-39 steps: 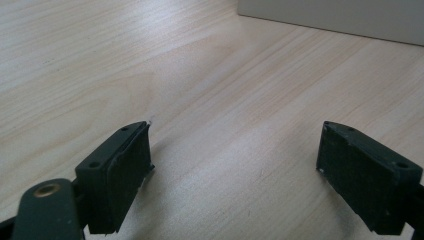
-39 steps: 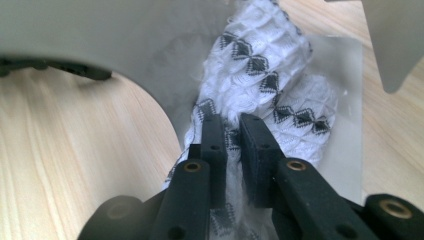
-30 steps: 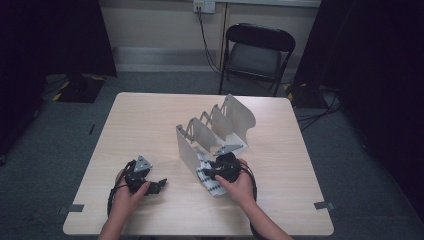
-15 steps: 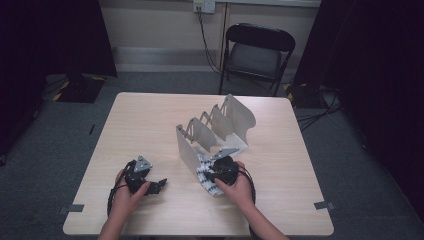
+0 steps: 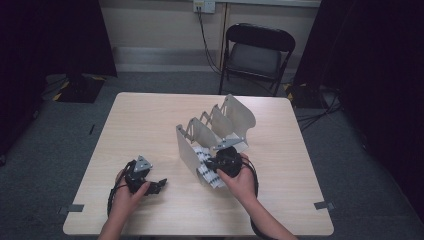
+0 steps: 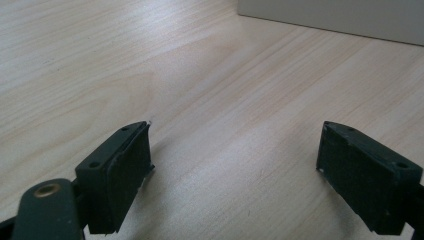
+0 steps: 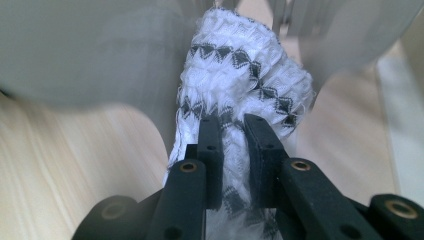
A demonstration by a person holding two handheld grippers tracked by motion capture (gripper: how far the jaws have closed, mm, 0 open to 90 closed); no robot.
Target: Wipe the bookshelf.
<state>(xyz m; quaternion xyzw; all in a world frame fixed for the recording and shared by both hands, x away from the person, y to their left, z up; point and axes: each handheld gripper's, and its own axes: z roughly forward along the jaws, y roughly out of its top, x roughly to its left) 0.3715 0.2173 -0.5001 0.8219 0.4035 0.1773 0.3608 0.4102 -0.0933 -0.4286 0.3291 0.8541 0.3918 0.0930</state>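
Note:
A white knitted cloth point(image 7: 240, 75) with black zigzag bands lies at the near end of a grey plate rack point(image 5: 215, 130) standing mid-table. My right gripper point(image 7: 231, 131) is shut on a fold of that cloth, right at the rack's front panel. From the high view the cloth point(image 5: 206, 165) shows beside the right gripper point(image 5: 216, 164), spilling from the rack onto the table. My left gripper point(image 5: 156, 186) rests on the table to the left of the rack, open. In its own view the left gripper point(image 6: 235, 155) has jaws wide apart over bare wood.
The light wooden table point(image 5: 150, 125) has bare room on its left and far sides. A black folding chair point(image 5: 257, 50) stands beyond the far edge. The rack's grey wall point(image 6: 340, 17) shows ahead of the left gripper.
My right hand and gripper have edged slightly left along the cloth at the rack's front. The left gripper has stayed where it was.

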